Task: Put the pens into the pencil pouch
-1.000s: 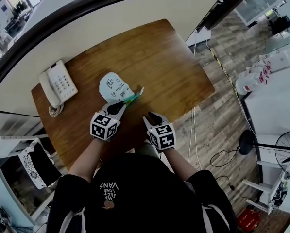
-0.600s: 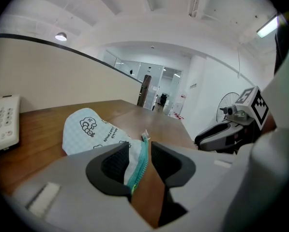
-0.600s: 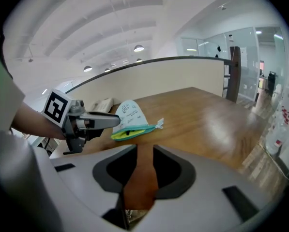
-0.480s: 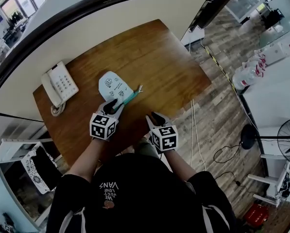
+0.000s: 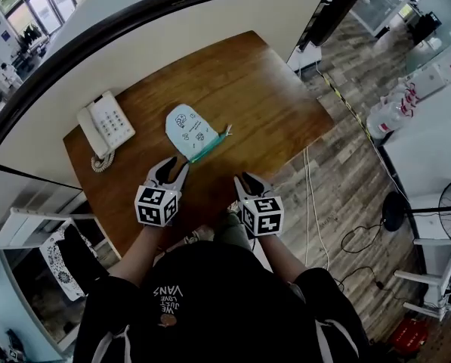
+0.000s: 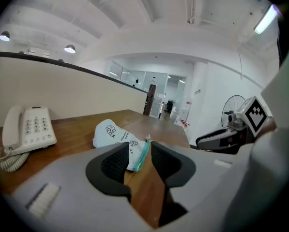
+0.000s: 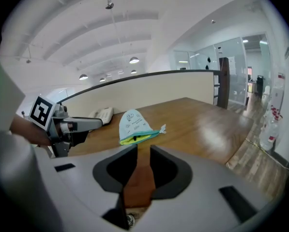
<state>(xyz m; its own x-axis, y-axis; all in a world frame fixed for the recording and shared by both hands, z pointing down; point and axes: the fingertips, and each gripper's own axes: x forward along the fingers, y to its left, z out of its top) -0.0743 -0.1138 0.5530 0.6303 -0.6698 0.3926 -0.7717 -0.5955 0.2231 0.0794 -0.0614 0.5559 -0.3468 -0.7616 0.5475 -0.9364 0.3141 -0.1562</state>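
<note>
Left gripper (image 5: 171,171): its jaws have just been opening and now stand apart; nothing is between them, only bare desk (image 5: 240,89) shows in the gap.
Change: a second ago its tips were on the near edge of the pencil pouch (image 5: 191,131); it has since let go and drawn back toward the person; it is now on the pouch's near side, near it but not touching.
Right gripper (image 5: 249,181): jaws apart and empty; it hangs on the pouch's near side, off to its right and farther from it than the left one.
Pencil pouch: it lies flat on the desk with its rounded end away from the person and its teal zip edge (image 5: 210,146) toward the grippers; nothing holds it.
Mouth (image 7: 134,138): it gapes in the right gripper view, with the yellow-green lining showing; the zip looks undone.
Pens: none lies on the desk around the pouch; a small dark thing shows just inside the mouth, too small to name.
Telephone (image 5: 106,127): to the pouch's left and apart from it; no part of the job.
Meaning: with both hands free and no pen loose, the filling is probably finished; closing the zip may be all that remains; a fresh hold on the pouch would be needed first.
</note>
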